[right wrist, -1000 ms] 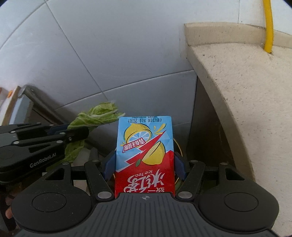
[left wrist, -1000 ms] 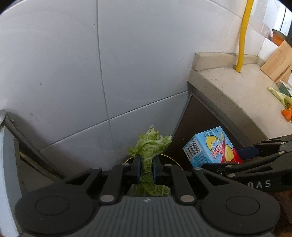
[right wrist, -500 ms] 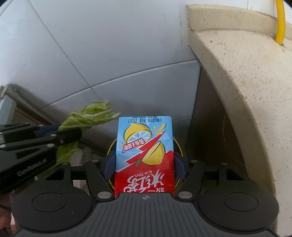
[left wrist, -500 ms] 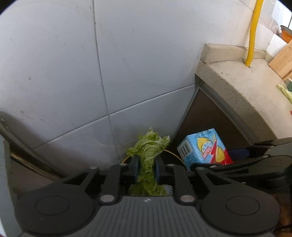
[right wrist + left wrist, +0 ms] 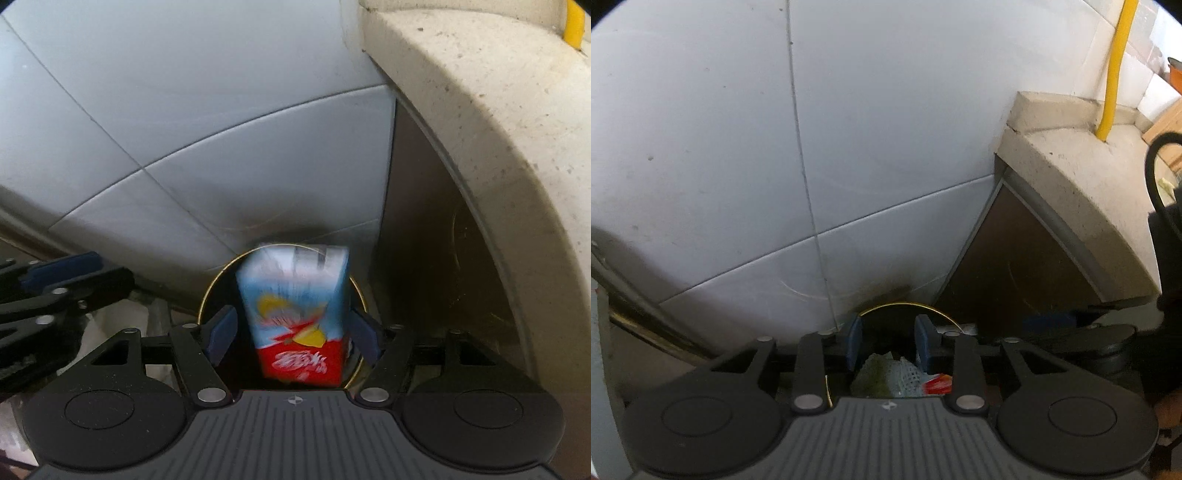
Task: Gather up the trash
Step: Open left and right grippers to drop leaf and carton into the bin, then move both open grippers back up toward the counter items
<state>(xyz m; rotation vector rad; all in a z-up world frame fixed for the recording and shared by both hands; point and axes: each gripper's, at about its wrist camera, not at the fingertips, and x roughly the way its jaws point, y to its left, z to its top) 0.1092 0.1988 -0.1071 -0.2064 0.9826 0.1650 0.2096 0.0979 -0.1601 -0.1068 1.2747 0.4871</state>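
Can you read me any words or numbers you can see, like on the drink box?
None can be read.
Drink carton: white writing on its red part, too blurred to read.
Carton's pale top: small print and stripes, too blurred to read.
Trash in the bin: no writing visible.

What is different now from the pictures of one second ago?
The left gripper let go of the lettuce leaf; its fingers are opening and empty above the gold-rimmed bin. The right gripper released the drink carton, which is blurred between the open fingers, apparently dropping toward the bin. The tiled wall and stone counter are unchanged.
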